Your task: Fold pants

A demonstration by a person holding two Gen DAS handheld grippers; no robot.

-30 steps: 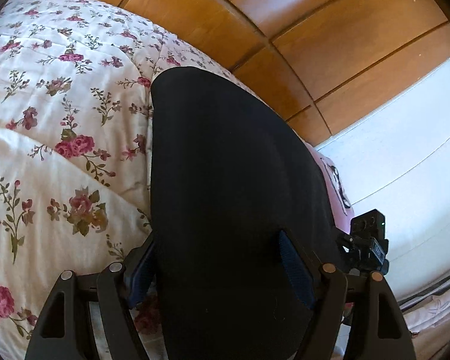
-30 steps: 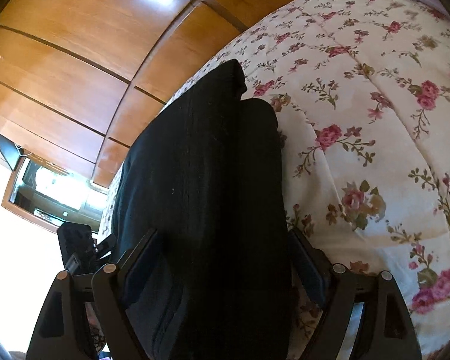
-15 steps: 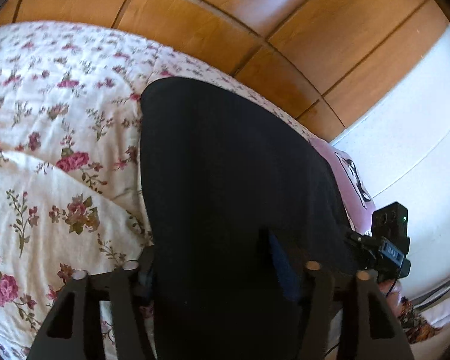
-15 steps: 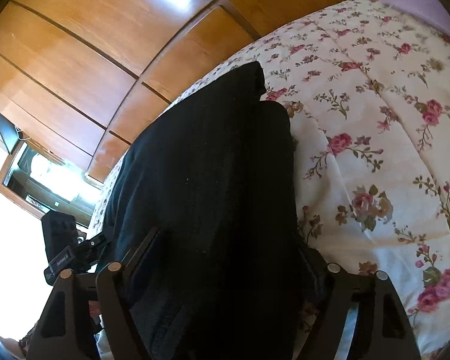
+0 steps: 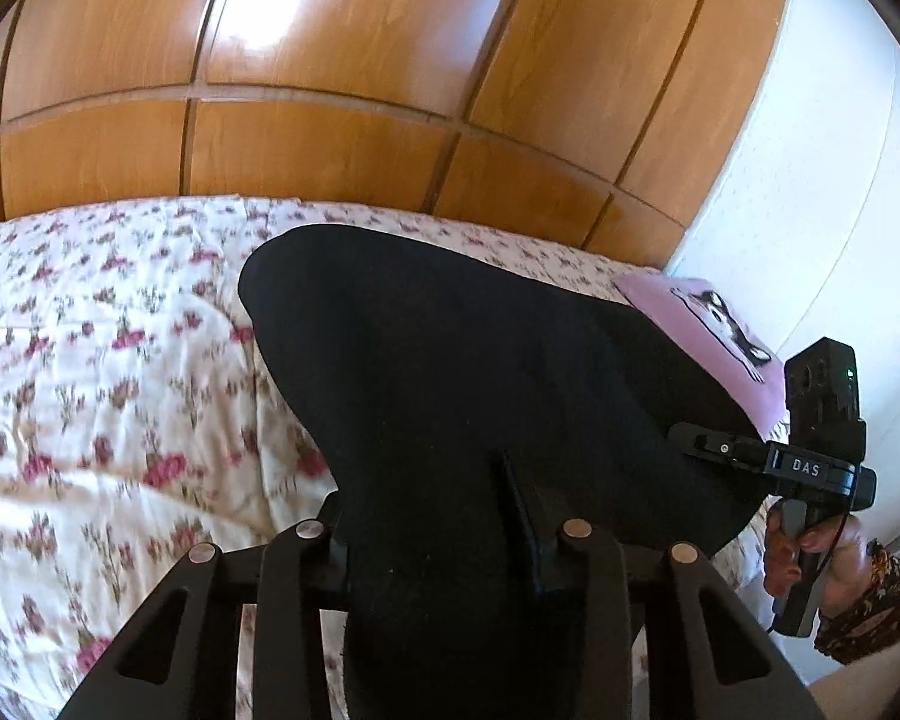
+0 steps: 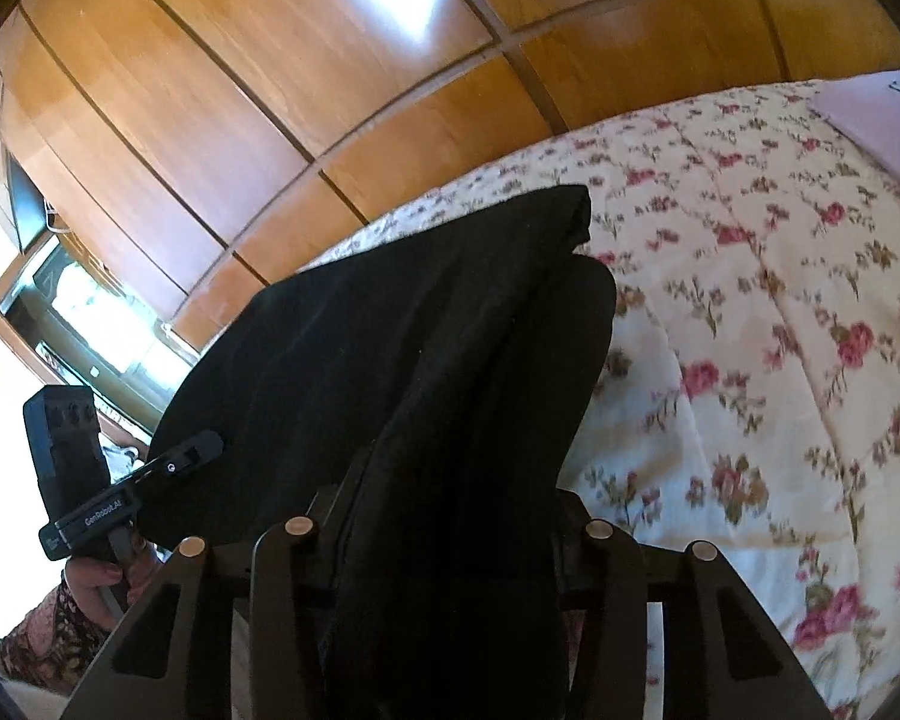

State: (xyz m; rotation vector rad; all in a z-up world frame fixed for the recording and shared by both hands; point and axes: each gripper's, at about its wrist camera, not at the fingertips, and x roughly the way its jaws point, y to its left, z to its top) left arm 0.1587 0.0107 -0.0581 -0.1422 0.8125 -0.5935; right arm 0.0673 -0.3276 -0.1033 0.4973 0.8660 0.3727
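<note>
One pair of black pants (image 5: pixel 450 396) lies on one bed covered by one floral quilt (image 5: pixel 108 372), with one pink pillow (image 5: pixel 708 336) at the far right. Two grippers are in use, the left gripper (image 5: pixel 432 516) and the right gripper (image 6: pixel 450 516), each in one hand.

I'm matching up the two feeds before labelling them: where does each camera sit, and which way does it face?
Left wrist: on the left claw, looking down along it over the black pants toward the wardrobe; the right claw and hand show at right.
Right wrist: on the right claw, looking across the pants and quilt; the left claw and hand show at left.
Shared: pants, quilt, wardrobe, pink pillow.
</note>
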